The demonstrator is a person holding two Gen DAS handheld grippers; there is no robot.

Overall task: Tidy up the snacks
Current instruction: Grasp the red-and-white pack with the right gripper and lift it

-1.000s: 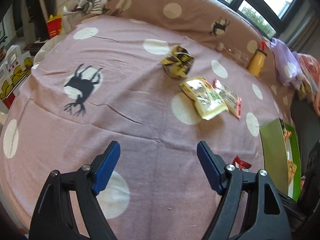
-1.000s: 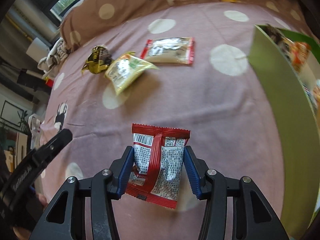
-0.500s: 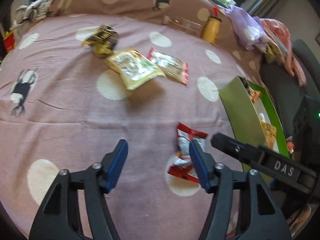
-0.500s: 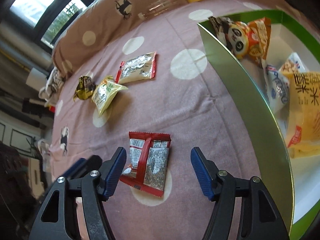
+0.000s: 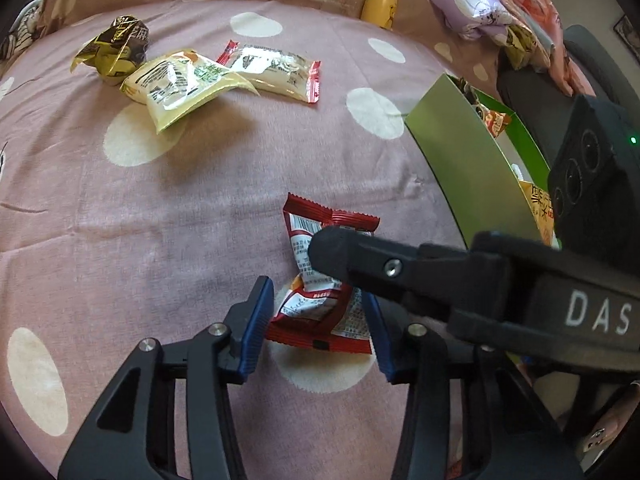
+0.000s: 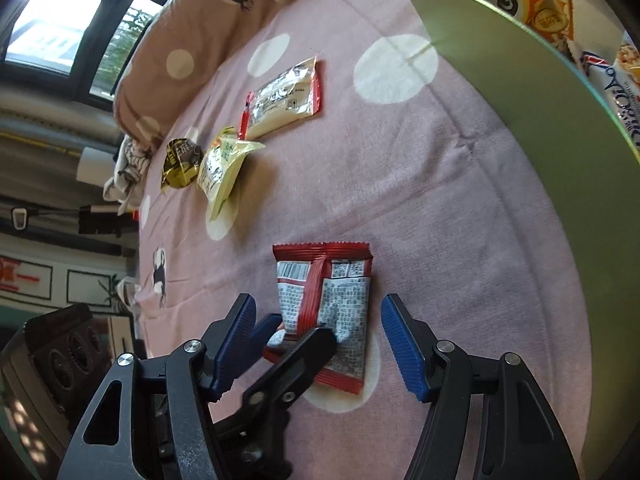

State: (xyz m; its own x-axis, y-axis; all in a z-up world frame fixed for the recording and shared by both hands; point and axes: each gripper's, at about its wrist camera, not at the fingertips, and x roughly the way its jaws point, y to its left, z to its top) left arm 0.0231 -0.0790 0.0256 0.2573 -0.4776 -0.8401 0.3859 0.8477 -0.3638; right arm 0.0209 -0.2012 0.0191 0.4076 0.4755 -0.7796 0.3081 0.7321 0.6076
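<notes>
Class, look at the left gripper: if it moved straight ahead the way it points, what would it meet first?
Probably the red snack packet, already between the left gripper's fingers; the right gripper's finger crosses just above it.

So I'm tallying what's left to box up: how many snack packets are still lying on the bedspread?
4. The red packet between the left gripper pads; farther back, a yellow-green packet, a red-edged clear packet beside it, and a crumpled gold-brown packet.

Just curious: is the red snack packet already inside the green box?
No, the red snack packet lies on the spotted bedspread, outside the green box.
</notes>
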